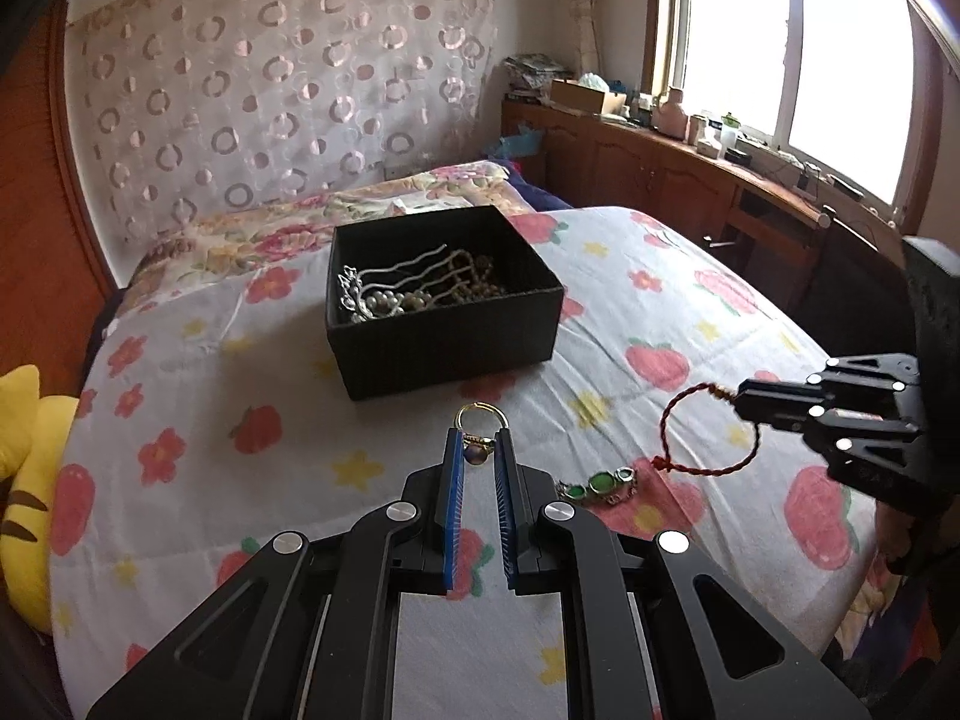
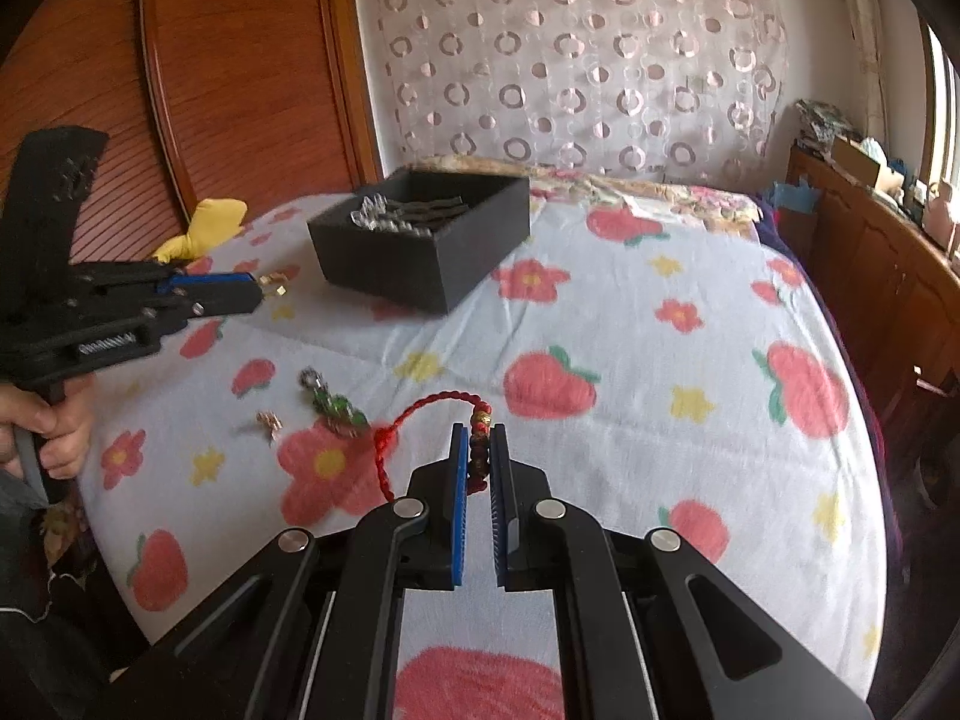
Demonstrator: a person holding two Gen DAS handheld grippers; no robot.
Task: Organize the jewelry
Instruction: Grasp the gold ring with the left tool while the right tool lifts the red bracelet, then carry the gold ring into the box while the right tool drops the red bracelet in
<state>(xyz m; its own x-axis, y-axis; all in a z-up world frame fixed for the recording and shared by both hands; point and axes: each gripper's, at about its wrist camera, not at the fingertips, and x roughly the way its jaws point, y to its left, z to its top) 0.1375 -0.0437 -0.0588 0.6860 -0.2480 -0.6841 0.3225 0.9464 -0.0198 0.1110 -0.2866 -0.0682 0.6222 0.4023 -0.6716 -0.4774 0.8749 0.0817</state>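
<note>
Floral bedding [image 1: 252,360] in white, printed with red strawberries and yellow flowers, covers the bed, with a wooden headboard and a circle-patterned sheer curtain behind it. On the sheet stands an open black box [image 1: 444,324], and inside it lie pearl strands and a silver wavy hair comb [image 1: 396,282].

Nearer than the box, the left gripper [image 1: 478,444] has its blue-padded jaws drawn almost together on a gold hoop earring [image 1: 480,420]; the ring pokes out past the fingertips, and a small bluish bead hangs between the pads. In the right wrist view this same earring shows as a gold glint at the left gripper's tip, clear of the sheet, though it is blurred there and I may be misreading its shape.

The right gripper [image 2: 480,450] is likewise nearly closed, pinching the beaded section of a red braided cord bracelet [image 2: 414,420]; the rest of the cord loops out to the left of the jaws.

Between the two grippers, on the sheet, rests a green stone bracelet [image 1: 600,483] with silver links. Just beside it in the right wrist view lies a small gold trinket [image 2: 270,422], too small to identify.
</note>
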